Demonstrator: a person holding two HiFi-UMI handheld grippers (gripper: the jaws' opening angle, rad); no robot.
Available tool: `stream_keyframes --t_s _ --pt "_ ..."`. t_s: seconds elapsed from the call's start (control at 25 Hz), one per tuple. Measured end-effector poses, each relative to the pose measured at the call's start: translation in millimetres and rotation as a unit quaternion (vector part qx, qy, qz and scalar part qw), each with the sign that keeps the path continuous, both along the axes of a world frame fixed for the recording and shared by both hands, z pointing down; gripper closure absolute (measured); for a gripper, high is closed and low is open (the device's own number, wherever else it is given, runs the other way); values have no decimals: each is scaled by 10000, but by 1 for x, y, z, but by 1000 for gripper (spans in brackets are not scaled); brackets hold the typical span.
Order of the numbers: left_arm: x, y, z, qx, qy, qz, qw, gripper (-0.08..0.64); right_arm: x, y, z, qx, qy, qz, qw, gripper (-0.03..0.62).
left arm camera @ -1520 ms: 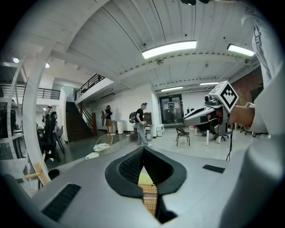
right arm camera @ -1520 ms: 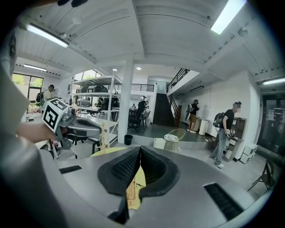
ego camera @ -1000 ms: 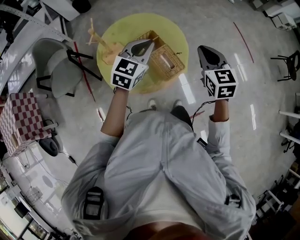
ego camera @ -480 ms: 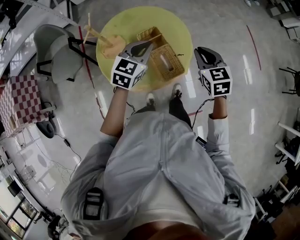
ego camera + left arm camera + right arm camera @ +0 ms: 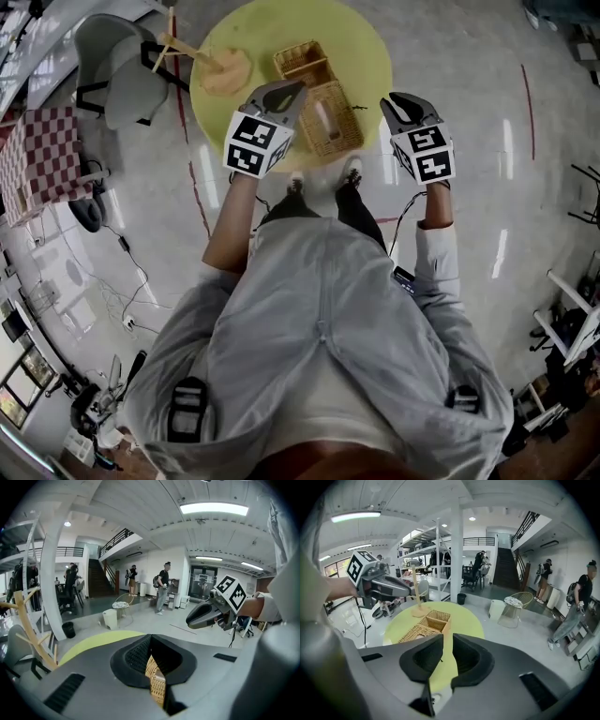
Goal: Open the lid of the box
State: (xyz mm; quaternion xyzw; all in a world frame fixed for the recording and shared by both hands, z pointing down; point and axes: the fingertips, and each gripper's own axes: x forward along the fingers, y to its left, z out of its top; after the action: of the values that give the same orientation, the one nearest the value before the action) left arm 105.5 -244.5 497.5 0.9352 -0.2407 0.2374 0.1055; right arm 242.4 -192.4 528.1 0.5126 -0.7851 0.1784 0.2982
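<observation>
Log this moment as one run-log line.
left gripper: jaws together, over rectangular wicker box | right gripper: slightly open, empty, beside round yellow table | lid: looks closed

Brightness: bright, even indoor light in all views.
Source: long white ceiling light panel [image 5: 213, 509] overhead.
Glare: pale streaks on the glossy grey floor [image 5: 506, 141].
Distortion: strong fisheye bend; black corners in both gripper views.
Focus: the grey plastic left gripper [image 5: 150, 639], close to the lens, looks soft.

Box [image 5: 330, 120] on table [image 5: 367, 45], stand [image 5: 225, 70] to its left
</observation>
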Motion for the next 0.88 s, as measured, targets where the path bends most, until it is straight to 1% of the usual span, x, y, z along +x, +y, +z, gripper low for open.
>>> stream_keyframes --t_s 0.24,0.4,0.56,0.64,0.88 --pt "4 -2 19 -97 -178 -400 9990 531 0 -3 39 -392 -213 -561 9974 509" --pt "4 -1 30 -141 -240 -644 9975 531 -9 -3 65 -590 -303 -901 9937 508" --pt "0 9 48 -165 -409 -815 9957 531 -16 3 97 -864 -364 -1268 9875 500" --pt "-6 12 58 -203 -481 -943 9942 531 -18 3 112 -1016 -315 -1458 9836 485" --pt "-23 28 75 -364 -544 -1413 9878 531 -27 6 142 -1283 -265 -1909 9728 472"
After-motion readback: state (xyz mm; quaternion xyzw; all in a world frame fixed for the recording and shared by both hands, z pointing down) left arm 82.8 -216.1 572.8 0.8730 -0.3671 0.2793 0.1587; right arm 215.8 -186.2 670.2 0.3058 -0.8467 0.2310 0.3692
